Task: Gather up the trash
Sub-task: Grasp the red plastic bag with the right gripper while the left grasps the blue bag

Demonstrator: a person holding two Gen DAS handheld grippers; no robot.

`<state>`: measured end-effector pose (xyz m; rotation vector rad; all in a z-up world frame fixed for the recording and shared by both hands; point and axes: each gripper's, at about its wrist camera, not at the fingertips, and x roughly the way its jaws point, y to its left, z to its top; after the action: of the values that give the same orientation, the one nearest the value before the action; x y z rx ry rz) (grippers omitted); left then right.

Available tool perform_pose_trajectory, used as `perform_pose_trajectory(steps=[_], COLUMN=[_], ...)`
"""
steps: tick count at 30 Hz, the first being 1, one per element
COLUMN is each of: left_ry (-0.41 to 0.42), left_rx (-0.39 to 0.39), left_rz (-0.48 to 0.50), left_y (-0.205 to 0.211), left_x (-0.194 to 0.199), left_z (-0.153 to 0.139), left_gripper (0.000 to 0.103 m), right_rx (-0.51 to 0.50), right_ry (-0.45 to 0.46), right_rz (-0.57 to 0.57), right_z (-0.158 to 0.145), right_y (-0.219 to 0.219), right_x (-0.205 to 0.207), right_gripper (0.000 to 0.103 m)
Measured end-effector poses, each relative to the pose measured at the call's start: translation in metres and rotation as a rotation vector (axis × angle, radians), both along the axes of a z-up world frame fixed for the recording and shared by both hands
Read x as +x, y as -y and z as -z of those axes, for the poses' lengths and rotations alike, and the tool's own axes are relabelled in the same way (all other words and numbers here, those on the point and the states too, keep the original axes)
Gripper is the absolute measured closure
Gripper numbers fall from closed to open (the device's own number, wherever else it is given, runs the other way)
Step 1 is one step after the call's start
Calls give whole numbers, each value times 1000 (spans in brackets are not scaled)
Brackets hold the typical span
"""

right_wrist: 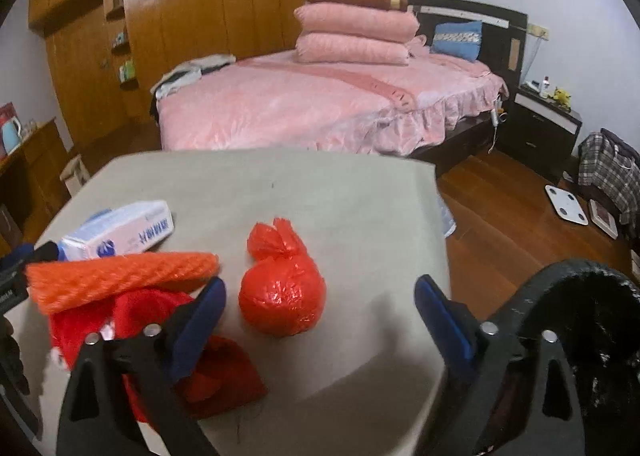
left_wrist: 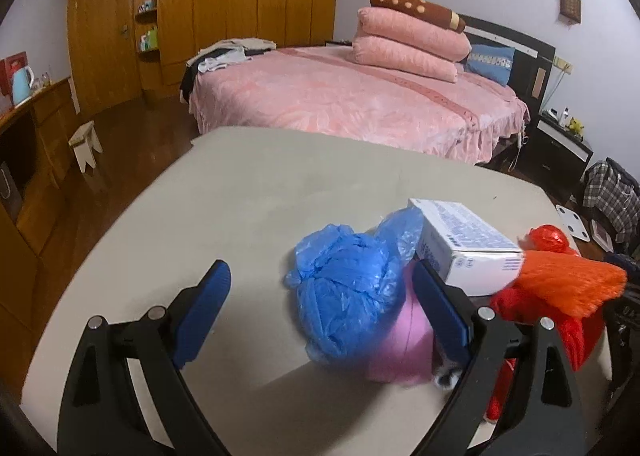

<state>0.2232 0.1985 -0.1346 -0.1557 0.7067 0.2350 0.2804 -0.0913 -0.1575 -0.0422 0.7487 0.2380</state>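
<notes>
Looking along my left claw (left_wrist: 322,294), I see its jaws spread wide, pinching nothing. The crumpled blue bag (left_wrist: 346,288) lies between the blue fingers (left_wrist: 208,308) on the tabletop (left_wrist: 200,208), nearer the right finger, and I cannot tell whether that finger touches it. A pink thing (left_wrist: 400,348), partly hidden under the blue bag, sits at about 5 o'clock from it. At 2 o'clock from the claw lies a white box (left_wrist: 468,244), resting against the blue bag. At 3 o'clock an orange mesh sleeve (left_wrist: 568,284) lies over red cloth (left_wrist: 584,336).

My right claw (right_wrist: 320,298) is also spread, jaws apart with nothing pressed between them. The knotted red bag (right_wrist: 282,292) sits on the tabletop (right_wrist: 320,196) between the fingers, closer to the left finger (right_wrist: 200,320) and clear of the right one. At 9 o'clock from it the orange mesh sleeve (right_wrist: 120,278) lies across the red cloth (right_wrist: 224,372); the white box (right_wrist: 120,232) is at 10 o'clock. A black bin (right_wrist: 592,336) stands at 4 o'clock, off the tabletop's edge. Beyond the tabletop at 12 o'clock is a pink bed (right_wrist: 300,108).
</notes>
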Motion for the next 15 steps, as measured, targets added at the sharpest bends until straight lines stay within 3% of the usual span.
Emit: perform_pose_trajectory(steps=[4,6,7,8,9,15], left_ry=[-38,-57,-59,-62,-68,-36], left_rx=[-16,-40,-51,-62,-69,-71], left_rz=[12,20,26,33,41,32], left_y=[-2,-4,-5,-5,-5,-5], left_x=[1,5,5,5,5,-4], left_z=[16,20,22,24,25,22], left_gripper=[19,25,33,44,46,54], right_rx=[-4,-4,-5,-6,-5,-16], right_ry=[-48,-66,-78,-89,-102,-75], right_rz=[-20,-39,-51,-58,-67,-86], right_z=[14,17,19,22,24,20], right_y=[-4,-6,-8,-8,-9,-13], right_x=[5,6,7,7,7,0], right_gripper=[26,41,47,59,64,70])
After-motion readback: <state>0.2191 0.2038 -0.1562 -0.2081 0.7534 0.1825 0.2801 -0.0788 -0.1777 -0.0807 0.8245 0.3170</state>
